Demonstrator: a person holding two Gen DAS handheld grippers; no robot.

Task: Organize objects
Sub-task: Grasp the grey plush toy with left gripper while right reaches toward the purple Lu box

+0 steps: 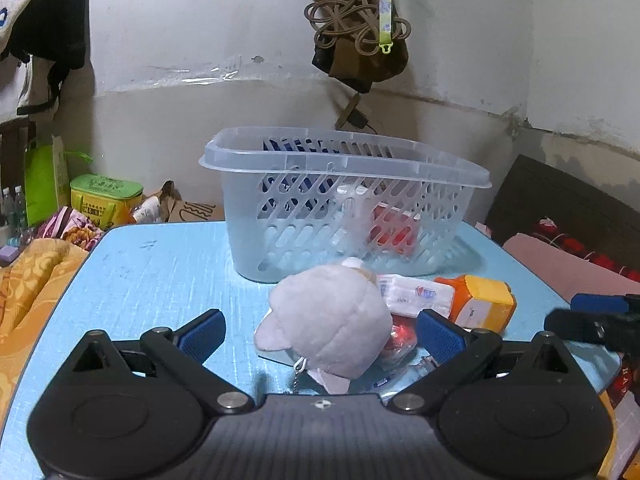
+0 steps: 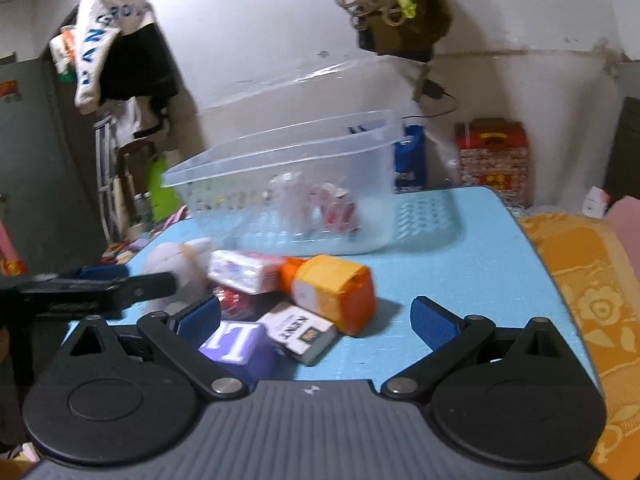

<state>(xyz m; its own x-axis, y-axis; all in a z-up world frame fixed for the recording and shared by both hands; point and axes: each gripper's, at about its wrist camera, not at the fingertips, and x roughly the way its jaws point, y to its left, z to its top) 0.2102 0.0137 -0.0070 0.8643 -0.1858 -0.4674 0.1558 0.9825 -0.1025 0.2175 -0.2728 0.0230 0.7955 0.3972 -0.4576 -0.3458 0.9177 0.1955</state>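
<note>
A clear plastic basket (image 1: pixel 400 156) stands at the back of the blue table (image 1: pixel 152 272) and holds a red-and-white pack (image 1: pixel 394 230) and a dark blue item. In front of it lies a pile: a pale purple plush toy (image 1: pixel 328 320), a white tissue pack (image 1: pixel 416 294) and an orange box (image 1: pixel 480 304). My left gripper (image 1: pixel 320 334) is open, its fingers on either side of the plush, not touching. My right gripper (image 2: pixel 316 320) is open above a black-and-white box (image 2: pixel 304 332) and a purple box (image 2: pixel 236 344), beside the orange box (image 2: pixel 332 292). The basket (image 2: pixel 288 152) lies beyond.
An orange floral blanket (image 2: pixel 588 288) lies to the right of the table in the right wrist view. A yellow-green tin (image 1: pixel 106 198) and cardboard sit behind the table's left corner. Clothes and a knotted cord (image 1: pixel 352 20) hang on the white wall.
</note>
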